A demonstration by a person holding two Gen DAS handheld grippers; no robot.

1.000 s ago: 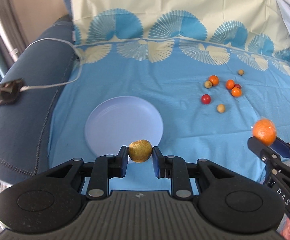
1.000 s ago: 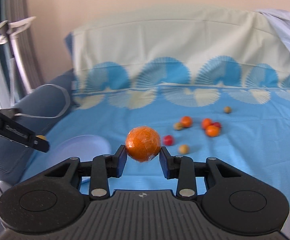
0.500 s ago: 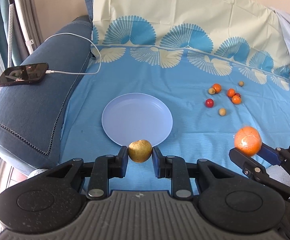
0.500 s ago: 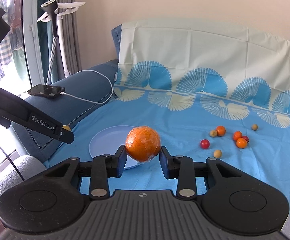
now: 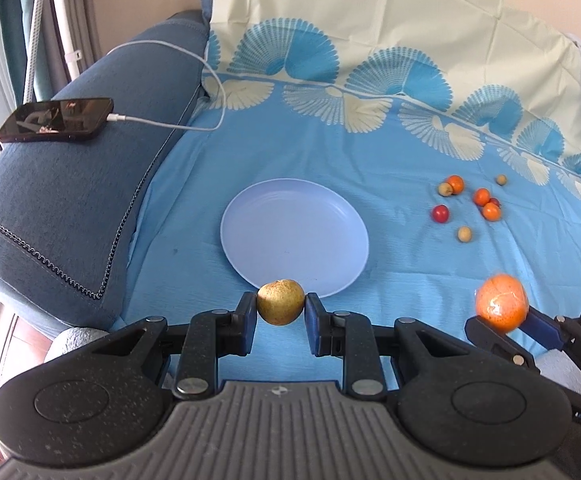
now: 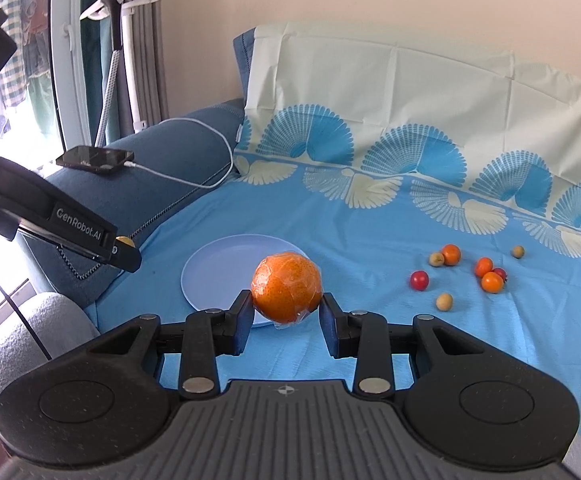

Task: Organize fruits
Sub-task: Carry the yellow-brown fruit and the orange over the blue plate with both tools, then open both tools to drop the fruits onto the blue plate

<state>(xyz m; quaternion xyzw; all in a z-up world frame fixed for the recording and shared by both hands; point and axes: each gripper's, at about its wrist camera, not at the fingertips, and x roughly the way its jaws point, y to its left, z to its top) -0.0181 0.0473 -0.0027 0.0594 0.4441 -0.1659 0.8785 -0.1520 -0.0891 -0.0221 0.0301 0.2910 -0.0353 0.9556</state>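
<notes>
My left gripper is shut on a yellow-brown pear, held above the cloth just before the near rim of the empty lilac plate. My right gripper is shut on a plastic-wrapped orange, held in the air to the right of the plate. The orange also shows in the left wrist view, and the left gripper in the right wrist view. Several small red, orange and tan fruits lie on the cloth to the plate's right, also in the right wrist view.
A blue patterned cloth covers the sofa seat. A phone on a white charging cable lies on the blue armrest at left. A garment steamer stand and curtains stand beyond the armrest.
Both grippers have pulled back and risen from the cloth with their fruit still held. The plate and small fruits look further away, and the phone and armrest have come into view.
</notes>
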